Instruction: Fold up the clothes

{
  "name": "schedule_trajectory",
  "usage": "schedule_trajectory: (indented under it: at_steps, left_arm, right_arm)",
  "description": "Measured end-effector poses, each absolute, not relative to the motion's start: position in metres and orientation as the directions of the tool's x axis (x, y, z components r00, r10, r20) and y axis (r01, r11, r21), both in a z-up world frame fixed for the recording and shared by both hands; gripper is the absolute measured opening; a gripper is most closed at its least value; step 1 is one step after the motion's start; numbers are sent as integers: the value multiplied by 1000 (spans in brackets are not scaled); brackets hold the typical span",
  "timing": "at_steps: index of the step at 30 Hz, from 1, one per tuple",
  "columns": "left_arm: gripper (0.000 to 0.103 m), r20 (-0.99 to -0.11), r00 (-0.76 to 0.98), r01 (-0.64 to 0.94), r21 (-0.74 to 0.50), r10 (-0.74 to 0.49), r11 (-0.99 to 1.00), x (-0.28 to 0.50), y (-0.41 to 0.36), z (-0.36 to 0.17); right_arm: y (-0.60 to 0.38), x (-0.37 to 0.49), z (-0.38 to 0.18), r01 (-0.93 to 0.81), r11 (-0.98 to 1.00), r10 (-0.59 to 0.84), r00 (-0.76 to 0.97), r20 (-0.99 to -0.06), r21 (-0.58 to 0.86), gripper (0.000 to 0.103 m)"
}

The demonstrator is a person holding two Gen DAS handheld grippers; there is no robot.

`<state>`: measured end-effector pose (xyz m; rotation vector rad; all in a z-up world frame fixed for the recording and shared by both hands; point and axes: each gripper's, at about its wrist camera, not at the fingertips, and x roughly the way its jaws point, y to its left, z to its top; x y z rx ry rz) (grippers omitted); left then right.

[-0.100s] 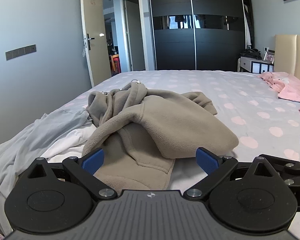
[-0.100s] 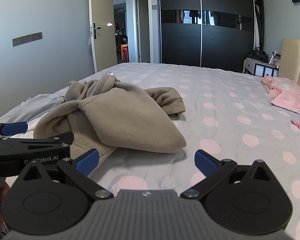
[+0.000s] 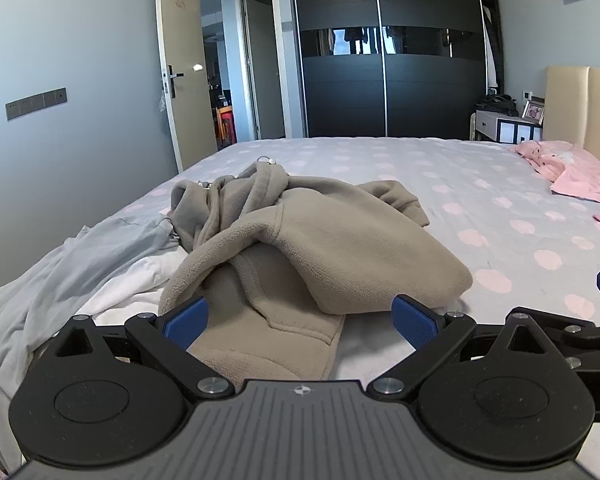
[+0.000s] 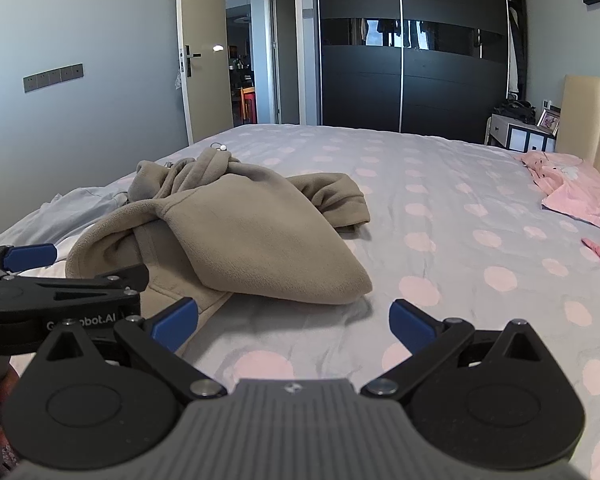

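Left wrist view: a pale blue garment [image 3: 80,264] lies left of the crumpled beige fleece hoodie [image 3: 320,240], which sits on the dotted bed sheet [image 3: 480,200]; pink clothes [image 3: 572,172] lie well right of the hoodie. The left gripper [image 3: 300,320] hovers over the hoodie's near hem, jaws apart, empty. The right gripper [image 4: 294,322], near the hoodie's right corner, also stands wide, holding nothing.
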<state>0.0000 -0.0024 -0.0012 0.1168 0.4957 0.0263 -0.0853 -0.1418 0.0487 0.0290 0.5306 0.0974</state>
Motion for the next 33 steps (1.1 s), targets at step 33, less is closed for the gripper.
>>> schedule_trajectory:
  at_steps: [33]
  left_arm:
    - [99,-552,830,-17,111,76,994,3,4,-4]
  right_arm:
    - [-133,-86,45,-105,994,109,844,-524,37,102]
